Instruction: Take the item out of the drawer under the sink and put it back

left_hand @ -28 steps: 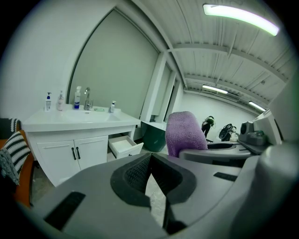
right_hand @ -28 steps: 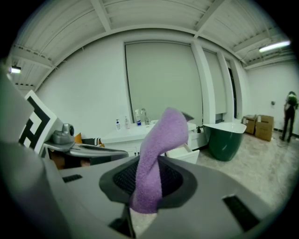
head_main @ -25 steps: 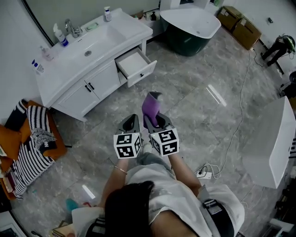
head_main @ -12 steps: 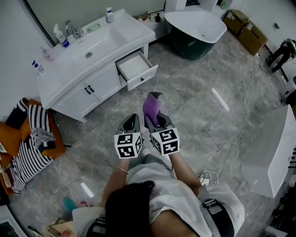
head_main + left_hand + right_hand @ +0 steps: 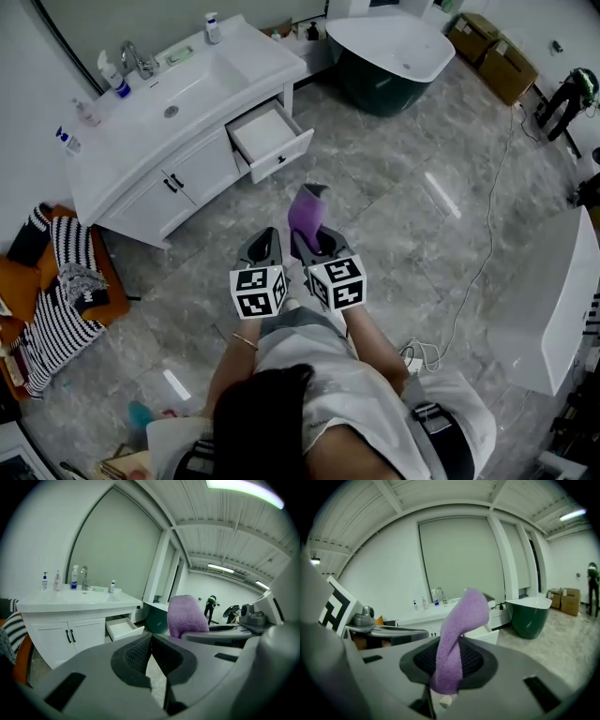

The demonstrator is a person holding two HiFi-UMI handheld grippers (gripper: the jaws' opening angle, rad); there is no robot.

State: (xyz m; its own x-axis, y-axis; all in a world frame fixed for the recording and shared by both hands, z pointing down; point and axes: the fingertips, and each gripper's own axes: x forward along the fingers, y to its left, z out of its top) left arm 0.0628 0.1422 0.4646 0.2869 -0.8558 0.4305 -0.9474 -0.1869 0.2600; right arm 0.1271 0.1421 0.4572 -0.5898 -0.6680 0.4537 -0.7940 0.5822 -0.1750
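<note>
Between the fingers of the right gripper a purple cloth is clamped. Its lower end is pinched between the ribbed pads, a short bit hangs below them, and the rest stands up above the fingertips and is bent over forward at the top. Just to the left of those fingers the left gripper is held alongside at about the same height. Its fingers are brought together, the tips meeting, and nothing is gripped between them. Both grippers are carried over a grey marbled floor and are pointed forward and somewhat downward. Ahead of the fingertips and off to the left, well apart from them, a white cabinet is seen. Its drawer is pulled out at the right end under the counter, so that the white inside is shown. Two doors with dark handles are shut to the left of the drawer. A basin is set into the counter, and a tap and several bottles are stood along its far edge. Ahead of the fingers and to the right, a dark green bathtub with a white rim is placed, with cardboard boxes beyond it. Back from the fingers and far to the left, a striped cloth is draped over an orange seat. To the right of the fingers a cable is laid across the floor down to a plug strip.
</note>
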